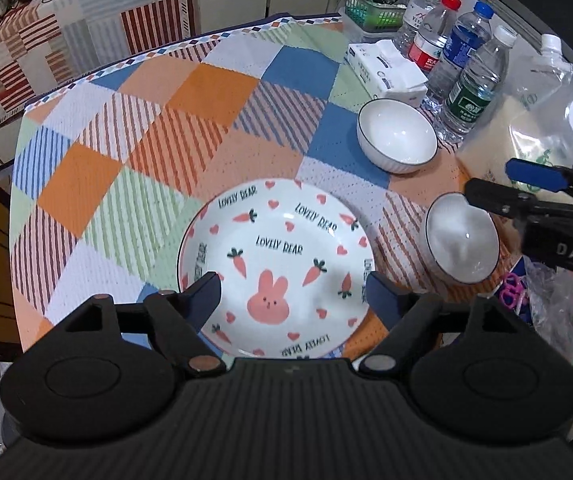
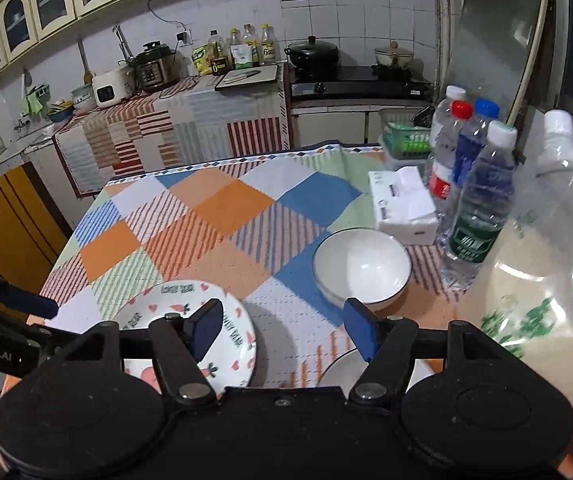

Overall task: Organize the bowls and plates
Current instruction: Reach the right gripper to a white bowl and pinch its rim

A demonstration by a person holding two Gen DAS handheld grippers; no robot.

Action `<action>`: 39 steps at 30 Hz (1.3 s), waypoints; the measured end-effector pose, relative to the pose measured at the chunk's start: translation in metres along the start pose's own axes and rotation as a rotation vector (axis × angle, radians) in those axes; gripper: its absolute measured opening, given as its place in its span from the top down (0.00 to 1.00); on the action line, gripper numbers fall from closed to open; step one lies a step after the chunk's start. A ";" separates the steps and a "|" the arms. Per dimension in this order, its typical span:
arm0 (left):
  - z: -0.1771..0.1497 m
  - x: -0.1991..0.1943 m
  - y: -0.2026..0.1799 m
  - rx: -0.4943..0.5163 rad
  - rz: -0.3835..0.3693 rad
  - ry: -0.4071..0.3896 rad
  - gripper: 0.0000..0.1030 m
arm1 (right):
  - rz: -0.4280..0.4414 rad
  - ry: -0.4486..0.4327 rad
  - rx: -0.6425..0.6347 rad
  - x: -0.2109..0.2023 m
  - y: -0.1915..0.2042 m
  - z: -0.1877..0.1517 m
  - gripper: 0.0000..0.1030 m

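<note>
Rabbit plate [image 1: 276,268] empty on counter [image 1: 190,128], two white bowls [image 1: 396,136] [image 1: 462,238] empty, left gripper [image 1: 292,294] and right gripper [image 2: 282,326] jaws apart, holding nothing

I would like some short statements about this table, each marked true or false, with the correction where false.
1. The rabbit plate lies flat on the tablecloth. True.
2. The left claw grips the plate. False: it is open, holding nothing.
3. Two white bowls stand apart. True.
4. The bowls are stacked on the plate. False: both stand beside it.
5. The right claw is open. True.
</note>
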State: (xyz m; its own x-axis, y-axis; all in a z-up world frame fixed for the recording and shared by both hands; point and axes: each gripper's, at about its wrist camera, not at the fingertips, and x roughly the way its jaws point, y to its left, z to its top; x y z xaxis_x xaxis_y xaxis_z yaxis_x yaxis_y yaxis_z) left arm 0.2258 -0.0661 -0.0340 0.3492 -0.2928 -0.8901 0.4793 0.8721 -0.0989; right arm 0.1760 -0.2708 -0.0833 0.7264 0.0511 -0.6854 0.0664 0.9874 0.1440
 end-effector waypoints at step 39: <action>0.129 0.231 -0.059 0.020 -0.157 0.056 0.60 | -0.202 0.323 0.026 0.201 -0.103 0.028 0.84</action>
State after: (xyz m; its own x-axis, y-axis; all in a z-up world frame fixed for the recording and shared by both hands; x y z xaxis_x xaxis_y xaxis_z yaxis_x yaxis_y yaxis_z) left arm 0.3819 -0.2361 -0.1765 0.2240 -0.4020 -0.8878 0.5406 0.8092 -0.2300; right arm 0.3338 -0.3668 -0.2158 0.4440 -0.0955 -0.8909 0.2066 0.9784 -0.0019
